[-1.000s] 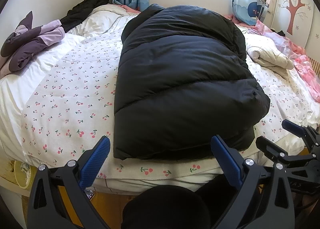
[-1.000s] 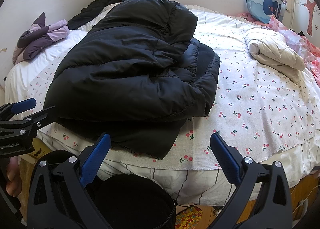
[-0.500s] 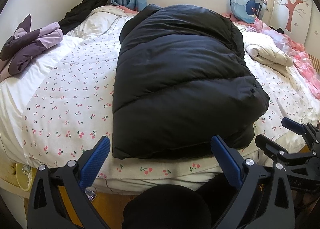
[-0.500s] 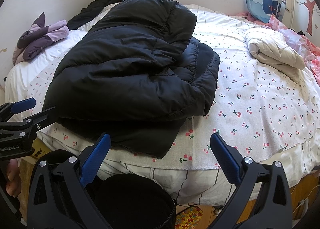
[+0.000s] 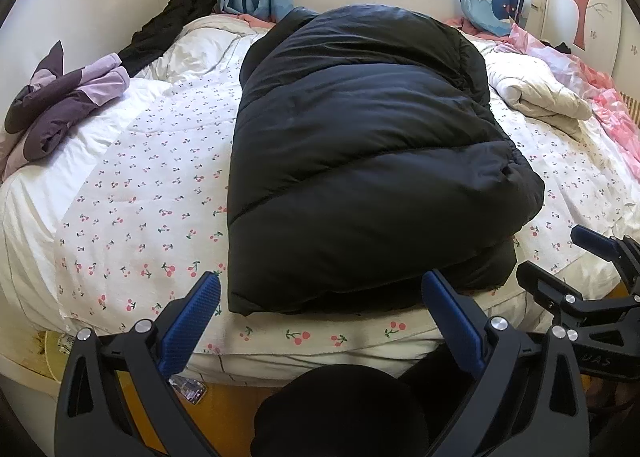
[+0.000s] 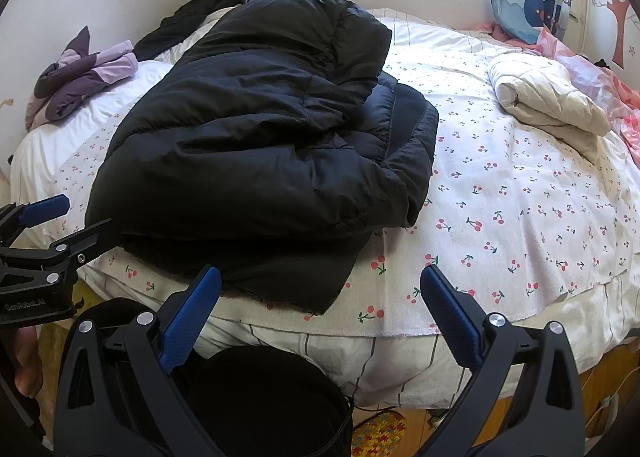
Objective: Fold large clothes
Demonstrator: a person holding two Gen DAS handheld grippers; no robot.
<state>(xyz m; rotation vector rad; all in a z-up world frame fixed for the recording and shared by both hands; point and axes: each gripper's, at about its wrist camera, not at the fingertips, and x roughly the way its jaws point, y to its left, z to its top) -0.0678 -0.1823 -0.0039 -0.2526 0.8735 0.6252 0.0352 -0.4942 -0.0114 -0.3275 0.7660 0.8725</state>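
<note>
A large black puffer jacket [image 5: 360, 161] lies folded lengthwise on the cherry-print bed sheet [image 5: 152, 193], its hem at the near edge. It also shows in the right wrist view [image 6: 260, 145], with a sleeve and lining showing at its right side. My left gripper [image 5: 320, 317] is open and empty, held just off the bed's near edge in front of the jacket's hem. My right gripper [image 6: 320, 305] is open and empty, near the jacket's right front corner. Each gripper shows at the edge of the other's view.
A purple garment [image 5: 68, 105] lies at the bed's left edge and a black garment [image 5: 168, 29] at the far left. A folded cream quilt [image 5: 536, 93] and pink bedding [image 5: 600, 97] lie at the right. Wall, curtains and window are behind.
The left wrist view has shifted slightly; the jacket sits a little further left and lower in frame. The right view is nearly the same. Both grippers stay open.
</note>
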